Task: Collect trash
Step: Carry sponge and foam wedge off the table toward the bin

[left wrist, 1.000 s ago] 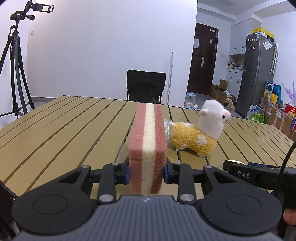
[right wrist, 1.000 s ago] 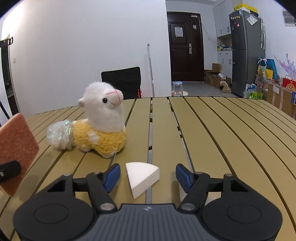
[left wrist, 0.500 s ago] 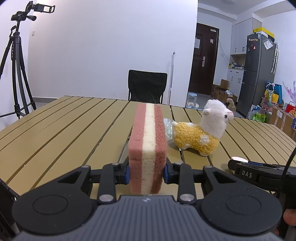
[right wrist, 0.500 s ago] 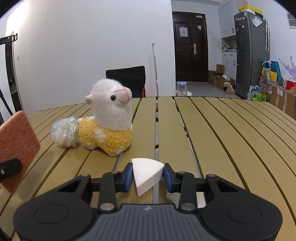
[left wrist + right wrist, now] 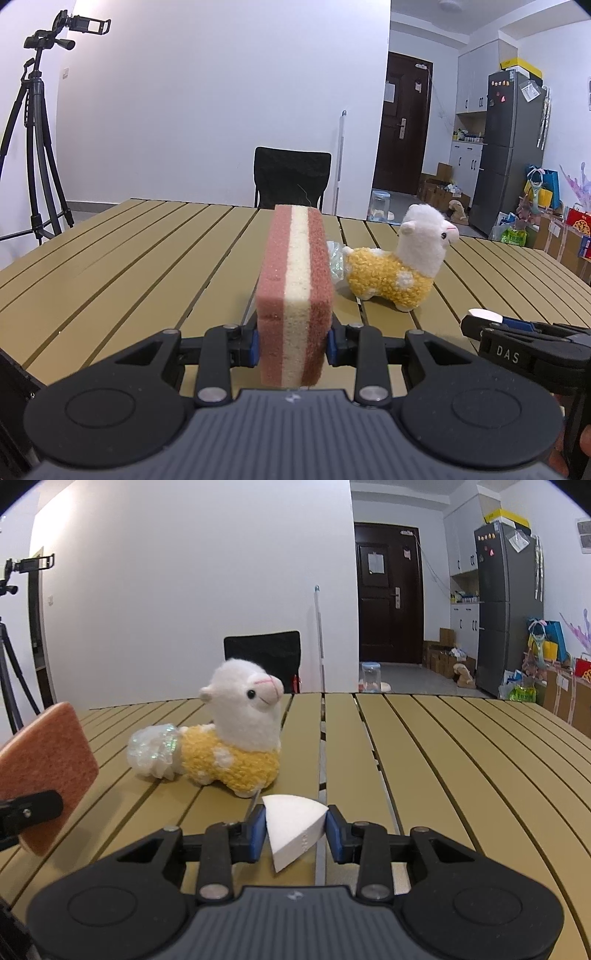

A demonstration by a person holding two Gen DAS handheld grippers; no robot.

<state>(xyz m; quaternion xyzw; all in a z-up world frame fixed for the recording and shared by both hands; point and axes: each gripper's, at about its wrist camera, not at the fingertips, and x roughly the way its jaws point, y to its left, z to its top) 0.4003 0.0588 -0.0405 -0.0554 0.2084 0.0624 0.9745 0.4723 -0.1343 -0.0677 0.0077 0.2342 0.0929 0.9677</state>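
A pink-and-cream sponge (image 5: pixel 293 295) is pinched upright by the left gripper (image 5: pixel 292 345) above the slatted table (image 5: pixel 129 258). A white foam wedge (image 5: pixel 295 829) is clamped by the right gripper (image 5: pixel 295 830). Toward the table's far edge, a crumpled plastic wrapper (image 5: pixel 153 751) is seen touching a plush alpaca (image 5: pixel 240 738).

- Sponge (image 5: pixel 293 295): porous foam, rough pinkish scrub layers w/ a cream core, matt.
- White wedge (image 5: pixel 295 829): looking like dense foam, matt, fine-grained.
- Plush alpaca (image 5: pixel 236 742): fuzzy cloth, curly yellow pile on body, smoother white pile on head.
- Crumpled wrap (image 5: pixel 153 751): thin clear plastic, glinting w/ iridescent sheen.
- Table (image 5: pixel 443 760): slatted, smooth, satin tan finish.
- Gripper bodies: matt black plastic; pads (image 5: pixel 258 830) showing as blue rubbery; screws shining like metal.
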